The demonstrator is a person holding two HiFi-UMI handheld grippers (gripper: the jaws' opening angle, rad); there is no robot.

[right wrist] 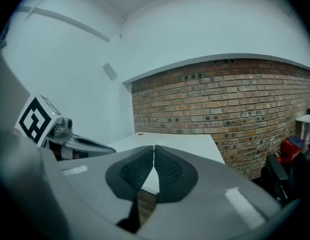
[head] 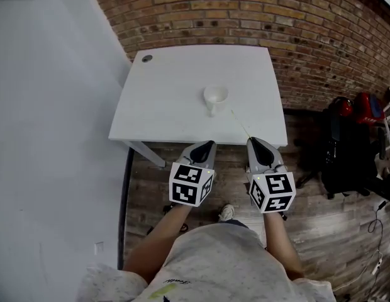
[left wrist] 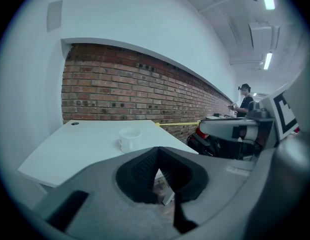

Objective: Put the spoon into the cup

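Observation:
A small white cup (head: 215,97) stands upright on the white table (head: 170,99), right of its middle. A thin pale yellow spoon (head: 240,123) lies flat to the cup's right, slanting toward the table's front edge. My left gripper (head: 204,146) and right gripper (head: 256,145) hover side by side just off that front edge, both shut and empty. The right one sits close to the spoon's near end. In the left gripper view the cup (left wrist: 129,138) and the spoon (left wrist: 177,123) lie beyond the shut left gripper (left wrist: 158,151). The right gripper (right wrist: 154,148) faces the table (right wrist: 185,141); no cup shows there.
A brick wall (head: 258,17) backs the table and a white wall (head: 50,106) runs along its left. A dark round cap (head: 147,58) sits at the far left corner. Black and red gear (head: 346,137) stands on the wooden floor to the right. A person (left wrist: 243,101) stands far off.

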